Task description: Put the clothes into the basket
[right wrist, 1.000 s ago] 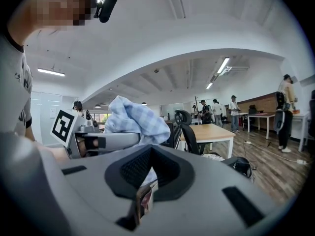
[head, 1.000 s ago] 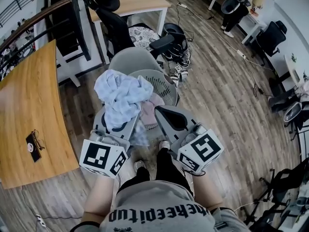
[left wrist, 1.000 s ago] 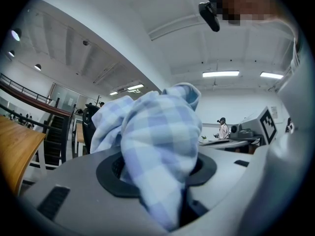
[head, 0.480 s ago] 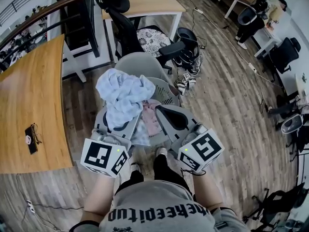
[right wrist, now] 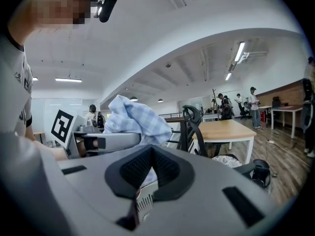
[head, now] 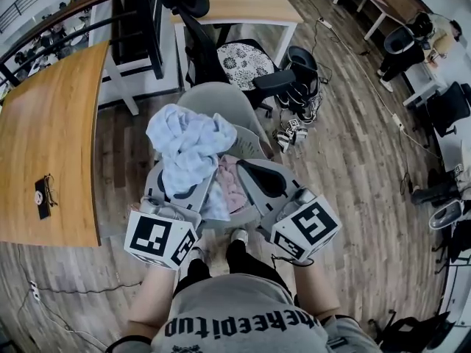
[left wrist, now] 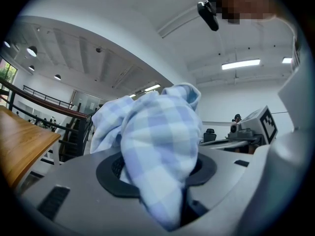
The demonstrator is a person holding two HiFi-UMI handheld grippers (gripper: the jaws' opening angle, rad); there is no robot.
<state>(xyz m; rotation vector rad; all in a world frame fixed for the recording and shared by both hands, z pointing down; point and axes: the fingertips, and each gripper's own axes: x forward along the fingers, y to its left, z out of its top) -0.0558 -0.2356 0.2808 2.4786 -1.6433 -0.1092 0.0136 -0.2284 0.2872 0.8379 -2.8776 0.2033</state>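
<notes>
A light blue and white checked cloth [head: 188, 149] is bunched up above my left gripper [head: 184, 186], which is shut on it. In the left gripper view the cloth [left wrist: 157, 146] fills the gap between the jaws and hides the tips. A pale slotted basket [head: 254, 140] stands just ahead, with pink clothes [head: 234, 186] lying in it. My right gripper [head: 250, 171] hovers over the basket's near side. Its jaws are together and I see nothing pinched between them. In the right gripper view the cloth [right wrist: 135, 119] shows to the left, beyond my right gripper [right wrist: 150, 168].
A rounded grey seat [head: 213, 98] lies behind the basket. A wooden table [head: 51, 138] with a small dark item [head: 40, 195] runs along the left. A black office chair [head: 221, 43], a patterned cushion [head: 246, 57] and floor cables [head: 294, 131] lie ahead and to the right.
Both grippers, with the cloth in the left one, have come closer to the basket. The wooden table, chair and cables have slid down and to the right in the head view.
</notes>
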